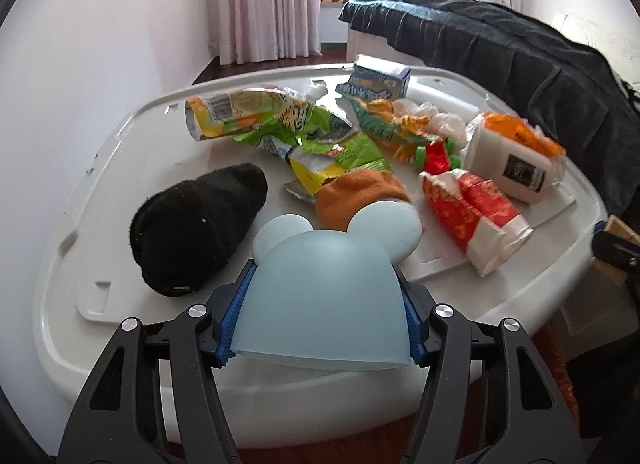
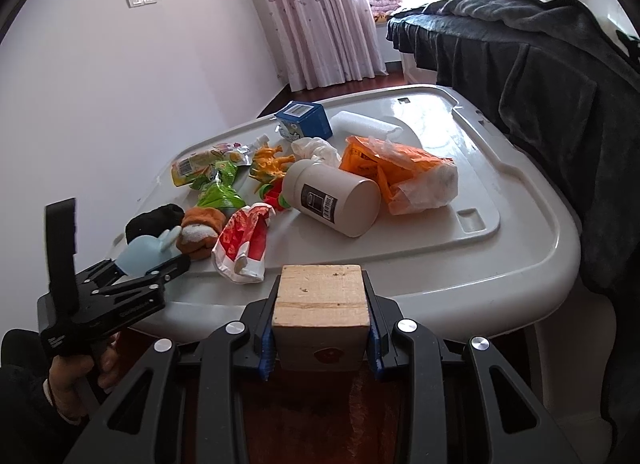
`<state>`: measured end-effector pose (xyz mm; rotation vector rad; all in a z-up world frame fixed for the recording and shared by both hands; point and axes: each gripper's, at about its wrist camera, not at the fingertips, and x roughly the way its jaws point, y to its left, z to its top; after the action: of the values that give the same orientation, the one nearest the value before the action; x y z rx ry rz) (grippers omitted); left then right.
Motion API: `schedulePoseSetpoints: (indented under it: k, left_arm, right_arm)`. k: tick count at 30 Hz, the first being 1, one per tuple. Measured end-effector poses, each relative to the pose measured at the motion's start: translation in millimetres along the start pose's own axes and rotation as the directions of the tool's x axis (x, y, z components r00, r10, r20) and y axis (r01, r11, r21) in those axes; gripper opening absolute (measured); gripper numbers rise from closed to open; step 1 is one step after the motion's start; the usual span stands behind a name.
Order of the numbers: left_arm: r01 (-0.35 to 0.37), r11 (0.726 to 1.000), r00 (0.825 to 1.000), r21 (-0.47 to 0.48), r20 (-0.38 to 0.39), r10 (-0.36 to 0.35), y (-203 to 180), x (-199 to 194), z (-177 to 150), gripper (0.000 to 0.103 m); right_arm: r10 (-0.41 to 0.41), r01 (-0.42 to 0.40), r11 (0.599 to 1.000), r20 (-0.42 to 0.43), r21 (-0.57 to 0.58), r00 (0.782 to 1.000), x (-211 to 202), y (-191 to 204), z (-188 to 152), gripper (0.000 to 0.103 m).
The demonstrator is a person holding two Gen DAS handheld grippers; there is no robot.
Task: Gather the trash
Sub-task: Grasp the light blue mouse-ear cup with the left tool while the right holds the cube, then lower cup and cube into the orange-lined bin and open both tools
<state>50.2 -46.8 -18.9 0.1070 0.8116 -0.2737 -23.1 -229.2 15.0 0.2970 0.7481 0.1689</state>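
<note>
Nearest the right wrist camera, a wood block sits clamped between the right tongs, its pale end grain facing up, blue pads pressing both sides. Left tongs grip a pale blue cup with 2 round ears, pads against its walls, at the near edge of the white desk. From the right view the left tongs reach in from the left, a hand on the handle. Trash lies scattered across the desk: green wrappers, a red packet, an orange bag, crumpled tissue and a blue carton. Black sock and orange sock lie just beyond the cup. White canister lies on its side beside the orange bag
</note>
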Motion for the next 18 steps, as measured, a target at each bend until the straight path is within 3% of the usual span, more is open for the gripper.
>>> schedulePoseSetpoints:
  k: [8, 12, 18]
  left_arm:
    - [0.046, 0.999, 0.999, -0.017, -0.008, -0.046, -5.9, -62.9, 0.3, 0.060]
    - [0.037, 0.999, 0.999, 0.007, -0.039, -0.037, -6.4, -106.8, -17.5, 0.060]
    - [0.016, 1.000, 0.990, -0.020, -0.139, -0.018, 3.7, -138.2, -59.5, 0.060]
  right_arm:
    - [0.055, -0.055, 0.998, 0.016, -0.040, 0.998, -19.9, 22.8, 3.8, 0.034]
    - [0.118, -0.117, 0.990, 0.007, -0.077, 0.993, -41.3, 44.9, -2.1, 0.034]
    - [0.127, -0.136, 0.976, -0.062, -0.170, 0.990, -72.1, 79.4, -29.0, 0.034]
